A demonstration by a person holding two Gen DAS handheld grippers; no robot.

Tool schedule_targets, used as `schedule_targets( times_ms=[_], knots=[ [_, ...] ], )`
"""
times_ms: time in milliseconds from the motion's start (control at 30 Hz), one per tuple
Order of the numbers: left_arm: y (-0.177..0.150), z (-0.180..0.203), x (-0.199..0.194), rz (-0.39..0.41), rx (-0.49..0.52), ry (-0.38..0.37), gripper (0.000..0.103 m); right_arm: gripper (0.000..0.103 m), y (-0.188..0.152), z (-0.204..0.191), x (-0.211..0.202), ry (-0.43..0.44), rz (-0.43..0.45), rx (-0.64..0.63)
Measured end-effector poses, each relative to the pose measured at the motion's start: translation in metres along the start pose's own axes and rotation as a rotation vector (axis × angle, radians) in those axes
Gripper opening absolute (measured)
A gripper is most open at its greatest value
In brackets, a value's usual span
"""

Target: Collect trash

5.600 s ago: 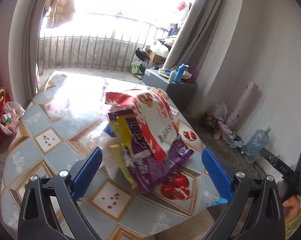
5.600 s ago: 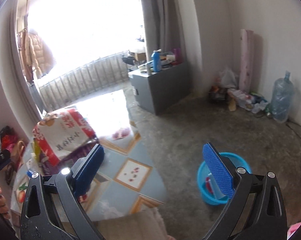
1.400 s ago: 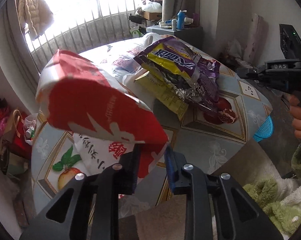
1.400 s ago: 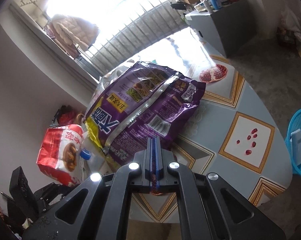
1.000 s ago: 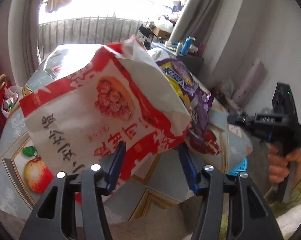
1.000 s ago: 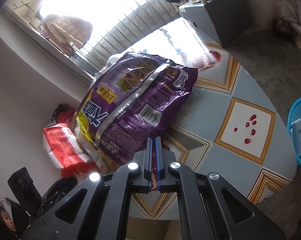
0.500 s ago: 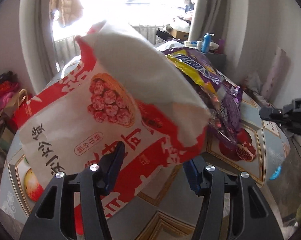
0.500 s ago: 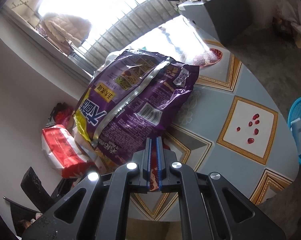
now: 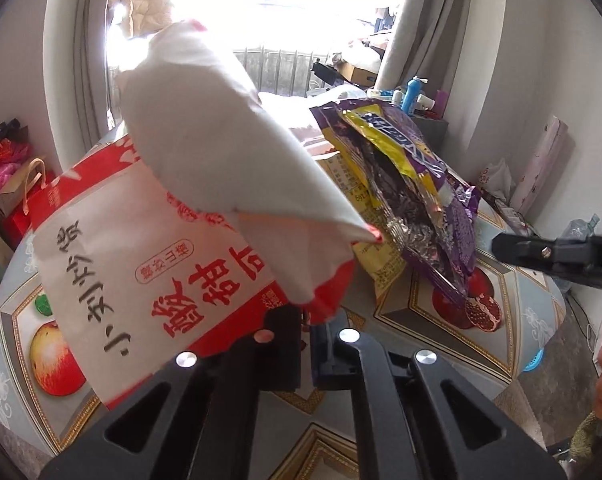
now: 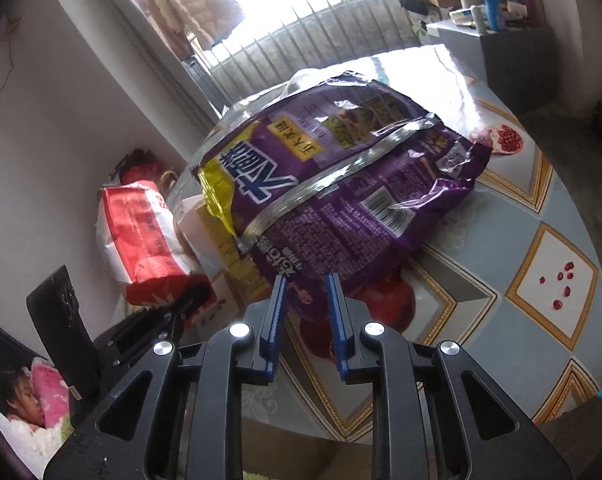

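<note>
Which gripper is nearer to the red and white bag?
Left. The left gripper is shut on the bottom edge of the red and white bag. The right gripper, jaws opening, is at the purple bag beside it.

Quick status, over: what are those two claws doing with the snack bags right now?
Left gripper shut on red bag. Right gripper opening, purple bag edge between its pads. Nothing blocking.

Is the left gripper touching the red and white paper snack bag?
Touching. In the left wrist view the left gripper is shut on the bottom corner of the red and white paper snack bag.
</note>
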State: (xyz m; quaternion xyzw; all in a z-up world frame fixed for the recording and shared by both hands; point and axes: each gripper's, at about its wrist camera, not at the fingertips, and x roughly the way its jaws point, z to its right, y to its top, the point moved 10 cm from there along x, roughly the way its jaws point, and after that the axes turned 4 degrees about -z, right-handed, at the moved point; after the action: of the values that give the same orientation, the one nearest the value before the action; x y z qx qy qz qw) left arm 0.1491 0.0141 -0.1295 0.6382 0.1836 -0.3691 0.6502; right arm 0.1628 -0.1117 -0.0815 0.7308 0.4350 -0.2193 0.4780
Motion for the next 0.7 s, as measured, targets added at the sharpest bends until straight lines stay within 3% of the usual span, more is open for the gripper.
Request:
schedule_targets(
  times_ms=[100, 167, 267, 500, 700],
  knots=[
    [-0.006, 0.001, -0.005, -0.002, 0.008, -0.014, 0.003, 0.032, -0.005, -0.005, 0.005, -0.047, -0.010, -0.051],
    [-0.007, 0.001, -0.008, -0.001, 0.015, -0.016, 0.002, 0.043, -0.010, -0.012, 0.005, -0.099, -0.001, -0.123],
    [-0.009, 0.000, -0.010, -0.002, 0.022, -0.018, 0.002, 0.051, -0.013, -0.025, 0.007, -0.197, 0.027, -0.259],
    [-0.009, 0.002, -0.007, -0.002, 0.024, -0.021, 0.003, 0.053, -0.019, -0.039, 0.019, -0.452, 0.068, -0.530],
    [-0.009, 0.001, -0.009, -0.002, 0.026, -0.021, 0.003, 0.050, -0.029, -0.036, 0.030, -0.531, 0.052, -0.586]
  ],
)
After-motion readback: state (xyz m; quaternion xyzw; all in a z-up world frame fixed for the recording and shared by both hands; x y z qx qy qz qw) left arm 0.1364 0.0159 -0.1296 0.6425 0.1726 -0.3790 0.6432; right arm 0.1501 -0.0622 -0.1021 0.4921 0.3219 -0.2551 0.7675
